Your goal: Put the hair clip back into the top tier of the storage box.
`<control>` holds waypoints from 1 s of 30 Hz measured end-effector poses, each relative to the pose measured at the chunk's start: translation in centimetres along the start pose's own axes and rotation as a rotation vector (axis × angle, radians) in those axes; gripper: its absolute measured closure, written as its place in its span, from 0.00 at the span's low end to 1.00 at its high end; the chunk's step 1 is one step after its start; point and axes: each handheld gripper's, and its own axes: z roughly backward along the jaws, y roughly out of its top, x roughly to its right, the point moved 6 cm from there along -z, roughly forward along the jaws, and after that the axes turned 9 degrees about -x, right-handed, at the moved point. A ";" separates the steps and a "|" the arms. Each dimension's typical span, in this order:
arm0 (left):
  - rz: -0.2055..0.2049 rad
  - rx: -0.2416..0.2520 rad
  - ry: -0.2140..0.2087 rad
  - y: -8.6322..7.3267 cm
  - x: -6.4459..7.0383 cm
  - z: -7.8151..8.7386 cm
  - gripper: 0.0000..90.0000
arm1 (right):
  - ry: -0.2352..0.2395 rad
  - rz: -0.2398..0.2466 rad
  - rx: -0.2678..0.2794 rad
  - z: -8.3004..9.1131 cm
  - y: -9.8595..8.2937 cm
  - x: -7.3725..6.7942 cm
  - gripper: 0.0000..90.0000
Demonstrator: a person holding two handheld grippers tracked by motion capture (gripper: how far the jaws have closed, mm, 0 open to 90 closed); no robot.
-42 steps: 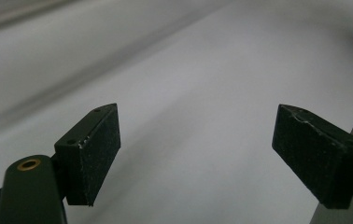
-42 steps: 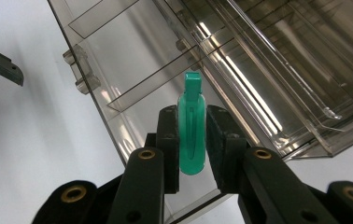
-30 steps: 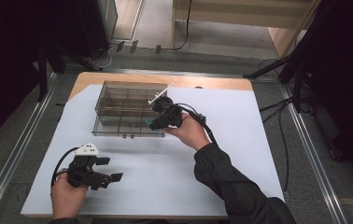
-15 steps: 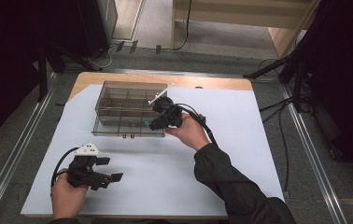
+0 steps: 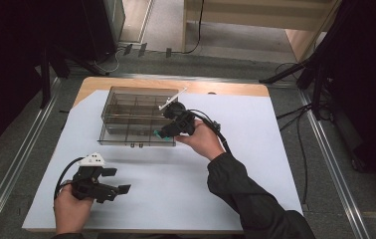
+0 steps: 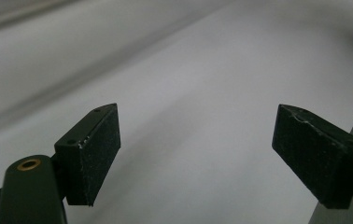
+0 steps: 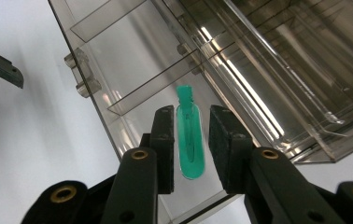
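My right gripper is over the near right corner of a clear compartment box. Its jaws are shut on a small green tube that points with its neck away from me, above a front compartment. The tube's green end shows at the gripper's tip in the high view. My left gripper rests low near the front left of the white sheet. It is open, and nothing sits between its fingers.
The clear box stands at the back left of the sheet, divided into several compartments, with hinge tabs on its near wall. A cable trails from the right gripper over the person's hand. The wooden table edge runs behind the sheet.
The right gripper has crept slightly toward the box's near right corner with the green tube. The left gripper has stayed where it was.
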 end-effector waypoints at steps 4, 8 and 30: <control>-0.001 -0.003 -0.003 0.0 0.0 0.0 0.18 | 0.006 -0.003 0.009 0.2 0.0 0.0 0.79; -0.003 -0.004 -0.002 0.1 0.0 -0.1 0.18 | 0.006 -0.002 0.020 0.5 0.0 0.0 0.77; -0.002 -0.001 -0.002 0.2 -0.1 -0.1 0.18 | 0.017 0.029 0.126 2.7 -0.4 -0.3 0.61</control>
